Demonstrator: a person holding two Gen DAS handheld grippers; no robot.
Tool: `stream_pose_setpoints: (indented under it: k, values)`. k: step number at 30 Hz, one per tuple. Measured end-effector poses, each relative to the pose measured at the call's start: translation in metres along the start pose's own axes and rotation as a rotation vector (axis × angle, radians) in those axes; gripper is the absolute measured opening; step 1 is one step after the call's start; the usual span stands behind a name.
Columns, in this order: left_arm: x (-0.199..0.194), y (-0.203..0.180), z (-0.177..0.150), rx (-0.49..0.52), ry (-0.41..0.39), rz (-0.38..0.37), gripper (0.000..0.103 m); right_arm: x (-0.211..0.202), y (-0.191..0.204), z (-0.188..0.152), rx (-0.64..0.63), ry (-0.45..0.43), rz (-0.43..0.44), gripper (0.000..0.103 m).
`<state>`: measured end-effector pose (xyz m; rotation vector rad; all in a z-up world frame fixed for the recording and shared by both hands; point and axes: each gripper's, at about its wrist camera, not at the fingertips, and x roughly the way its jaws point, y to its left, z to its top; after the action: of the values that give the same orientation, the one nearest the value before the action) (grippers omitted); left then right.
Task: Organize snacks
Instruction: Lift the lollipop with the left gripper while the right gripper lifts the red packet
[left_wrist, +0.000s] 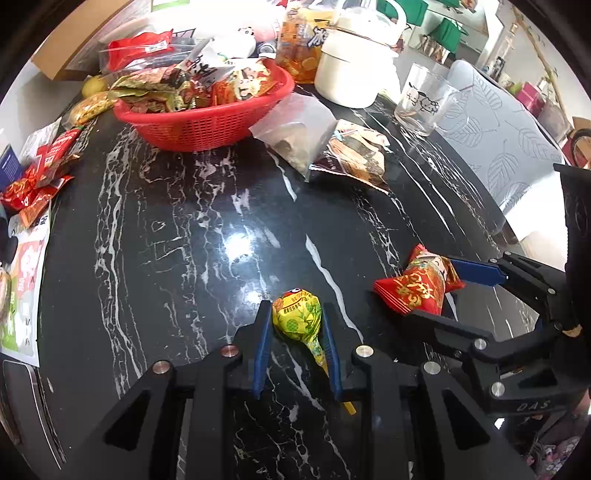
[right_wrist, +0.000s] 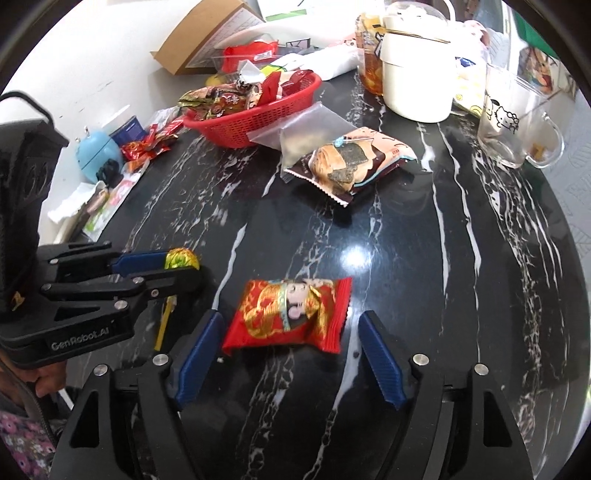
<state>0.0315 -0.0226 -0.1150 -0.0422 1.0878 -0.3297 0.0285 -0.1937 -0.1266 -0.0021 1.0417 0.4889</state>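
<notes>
My left gripper (left_wrist: 295, 312) is shut on a lollipop (left_wrist: 297, 317) in a yellow wrapper, held just over the black marble table (left_wrist: 184, 240); its stick trails back between the fingers. In the right wrist view the same gripper (right_wrist: 184, 267) shows at the left with the lollipop (right_wrist: 181, 258) at its tips. My right gripper (right_wrist: 290, 319) stands open around a red and gold snack packet (right_wrist: 288, 310) lying flat on the table, with a small gap at each pad. From the left wrist view, the packet (left_wrist: 417, 288) lies between the right gripper's (left_wrist: 431, 290) fingers. A red basket (left_wrist: 207, 127) full of snacks stands at the back.
A seaweed snack packet (right_wrist: 351, 166) and a clear zip bag (right_wrist: 295, 129) lie mid-table. Behind them are a white pot (right_wrist: 417, 70) and a glass mug (right_wrist: 517, 122). Loose red packets (left_wrist: 40, 177) and papers crowd the left edge. A grey chair (left_wrist: 498, 147) stands at the right.
</notes>
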Motion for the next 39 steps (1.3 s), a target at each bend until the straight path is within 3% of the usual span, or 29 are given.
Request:
stream_pose_setpoints:
  k: [6,8,10,11,24,39]
  values:
    - [-0.004,0.006,-0.002,-0.033,-0.012,0.010,0.025,0.004,0.001,0.005,-0.003,-0.010,0.023,0.076]
    - [-0.005,0.008,-0.002,-0.040,-0.011,0.011,0.025,0.006,0.003,0.005,-0.010,-0.006,0.007,0.062]
    - [-0.003,0.007,-0.002,-0.044,-0.008,0.012,0.025,0.005,0.004,0.004,-0.024,-0.011,0.009,0.058]
    - [-0.003,0.006,-0.002,-0.044,-0.007,0.013,0.025,0.005,0.005,0.003,-0.028,-0.010,0.019,0.048]
    - [-0.015,0.003,-0.003,-0.043,-0.034,-0.009,0.025,-0.006,-0.001,-0.002,0.026,-0.027,0.083,0.046]
    - [-0.050,-0.008,0.012,-0.028,-0.148,-0.027,0.025,-0.035,0.001,0.017,0.024,-0.102,0.131,0.046]
